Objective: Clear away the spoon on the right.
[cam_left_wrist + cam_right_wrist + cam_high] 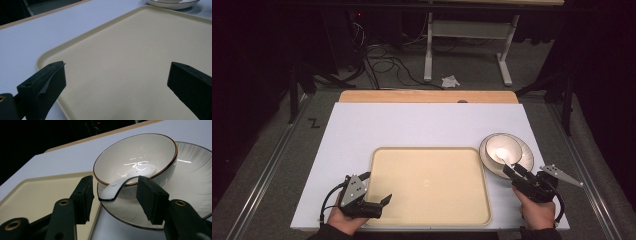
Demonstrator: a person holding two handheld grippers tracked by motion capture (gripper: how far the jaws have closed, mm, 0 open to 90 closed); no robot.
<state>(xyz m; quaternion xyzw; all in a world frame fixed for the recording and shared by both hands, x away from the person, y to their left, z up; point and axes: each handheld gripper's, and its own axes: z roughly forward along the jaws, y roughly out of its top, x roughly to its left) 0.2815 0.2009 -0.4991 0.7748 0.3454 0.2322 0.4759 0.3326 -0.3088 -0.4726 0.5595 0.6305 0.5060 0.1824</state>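
The ceramic spoon [125, 183] rests in the bowl [140, 157], handle pointing lower left, its tip between the right gripper's [113, 197] spread jaws; the left gripper [115, 85], also spread, hovers over the tray [140, 62].

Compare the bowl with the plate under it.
The bowl is deep with steep walls, while the plate is shallow and wide, spreading past the bowl. The bowl holds a white spoon whose handle hangs over its rim; the plate carries only the bowl. The plate's inside looks faintly ribbed, the bowl's smooth. Both are glossy white with a thin dark rim line.
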